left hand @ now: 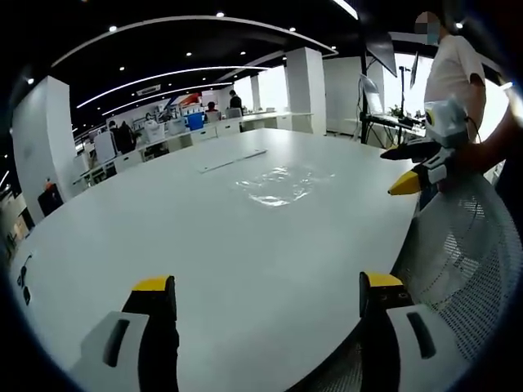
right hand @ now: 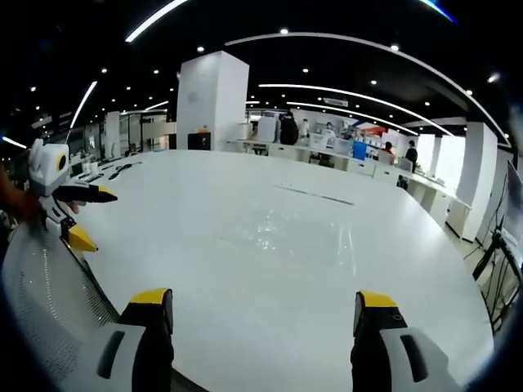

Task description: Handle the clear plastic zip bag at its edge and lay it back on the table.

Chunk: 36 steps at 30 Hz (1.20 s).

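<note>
The clear plastic zip bag (left hand: 278,184) lies flat and crinkled on the white table (left hand: 204,245), well beyond my left gripper (left hand: 268,282), whose yellow-tipped jaws stand wide apart with nothing between them. My right gripper (left hand: 399,167) hangs open at the table's right edge, a short way from the bag. In the right gripper view the bag (right hand: 288,233) is a faint shine on the table (right hand: 245,286), ahead of the open right gripper (right hand: 263,297). The left gripper (right hand: 96,217) shows open at the left, off the table's edge.
A grey mesh chair back (left hand: 466,245) (right hand: 41,286) stands close to the table's near edge. A thin white strip (left hand: 233,159) (right hand: 315,194) lies beyond the bag. A person in a white shirt (left hand: 453,69) stands at the right. Desks and pillars (right hand: 211,102) fill the background.
</note>
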Available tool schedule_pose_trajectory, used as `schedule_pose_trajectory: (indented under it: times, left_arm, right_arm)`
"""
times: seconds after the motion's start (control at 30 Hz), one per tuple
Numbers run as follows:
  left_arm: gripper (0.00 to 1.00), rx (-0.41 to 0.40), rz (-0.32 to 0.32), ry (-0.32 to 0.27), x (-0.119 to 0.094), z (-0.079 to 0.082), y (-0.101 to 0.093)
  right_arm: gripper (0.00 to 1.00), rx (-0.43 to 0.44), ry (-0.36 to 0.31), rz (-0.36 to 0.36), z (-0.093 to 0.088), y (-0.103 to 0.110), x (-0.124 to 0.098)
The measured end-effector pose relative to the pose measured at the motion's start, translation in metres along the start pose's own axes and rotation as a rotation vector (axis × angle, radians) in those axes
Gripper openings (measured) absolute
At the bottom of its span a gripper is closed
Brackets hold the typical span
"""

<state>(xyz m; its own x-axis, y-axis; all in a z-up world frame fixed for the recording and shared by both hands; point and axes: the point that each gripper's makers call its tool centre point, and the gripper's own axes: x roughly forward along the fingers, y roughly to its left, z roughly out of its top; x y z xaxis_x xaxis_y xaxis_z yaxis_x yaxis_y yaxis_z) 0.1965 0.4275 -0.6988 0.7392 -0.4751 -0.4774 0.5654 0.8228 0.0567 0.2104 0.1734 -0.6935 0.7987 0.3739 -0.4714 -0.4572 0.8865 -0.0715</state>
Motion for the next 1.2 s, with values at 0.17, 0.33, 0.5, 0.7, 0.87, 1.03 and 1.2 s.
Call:
schedule_pose_trajectory:
  times: [0.17, 0.33, 0.5, 0.7, 0.87, 1.03, 1.2]
  left_arm:
    - [0.91, 0.001, -0.006, 0.002, 0.0002, -0.0003, -0.0014]
    - [0.91, 0.007, -0.019, 0.012, 0.0011, -0.0017, -0.0043]
    - [0.91, 0.005, -0.015, 0.006, 0.001, -0.0007, -0.0032]
    - [0.91, 0.004, -0.013, 0.007, 0.0016, -0.0015, -0.0024]
    - [0.92, 0.001, -0.005, 0.002, 0.0027, -0.0028, 0.0006]
    - [0.93, -0.005, -0.002, -0.003, 0.0032, -0.003, 0.0022]
    - [0.96, -0.01, -0.003, 0.003, 0.0034, -0.0032, 0.0018]
  right_arm:
    - [0.91, 0.002, -0.001, -0.006, -0.0001, -0.0015, -0.0001]
    - [0.91, 0.003, 0.001, -0.004, 0.0002, -0.0007, -0.0002]
    - [0.91, 0.003, 0.004, 0.003, -0.0009, -0.0001, 0.0007]
    - [0.92, 0.004, 0.011, 0.013, -0.0027, 0.0014, 0.0018]
    - [0.92, -0.001, 0.018, 0.022, -0.0043, 0.0026, 0.0026]
    - [0.93, 0.005, 0.013, 0.022, -0.0028, 0.0021, 0.0026]
    - [0.95, 0.008, -0.009, -0.002, 0.0009, -0.0038, 0.0016]
